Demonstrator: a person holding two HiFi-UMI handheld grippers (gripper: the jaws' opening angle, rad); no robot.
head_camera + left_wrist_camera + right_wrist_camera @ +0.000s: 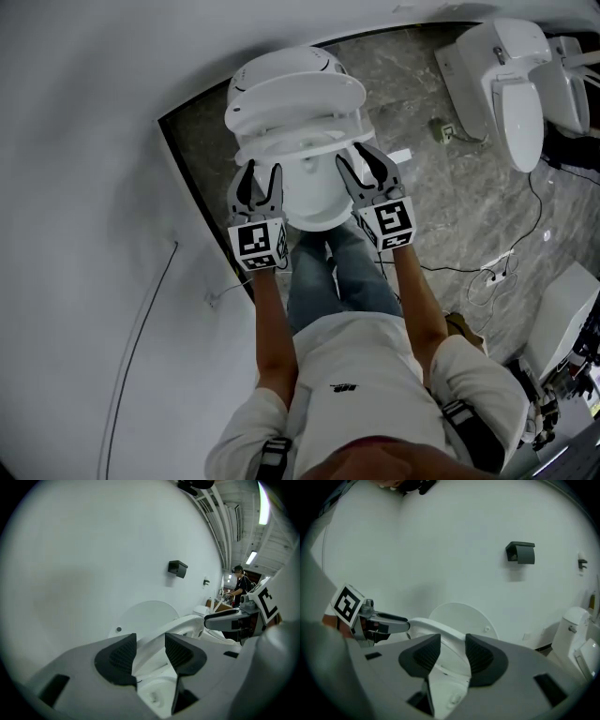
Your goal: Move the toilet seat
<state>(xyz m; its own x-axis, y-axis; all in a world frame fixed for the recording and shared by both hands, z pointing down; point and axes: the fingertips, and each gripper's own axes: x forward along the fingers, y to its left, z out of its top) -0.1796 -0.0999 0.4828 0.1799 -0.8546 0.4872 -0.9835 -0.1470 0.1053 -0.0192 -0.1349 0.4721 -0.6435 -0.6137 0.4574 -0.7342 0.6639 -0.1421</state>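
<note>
A white toilet stands against the wall with its round lid upright. Its toilet seat is tilted partway up over the bowl. My left gripper is at the seat's left side and my right gripper at its right side. In the left gripper view the seat's ring runs up from between the jaws of the left gripper and fills the gap between the pads. The right gripper view shows the same ring filling the gap in the right gripper.
Two more white toilets stand at the right on the grey stone floor, with cables trailing near them. A white box is at lower right. A black holder hangs on the wall. A person stands far off.
</note>
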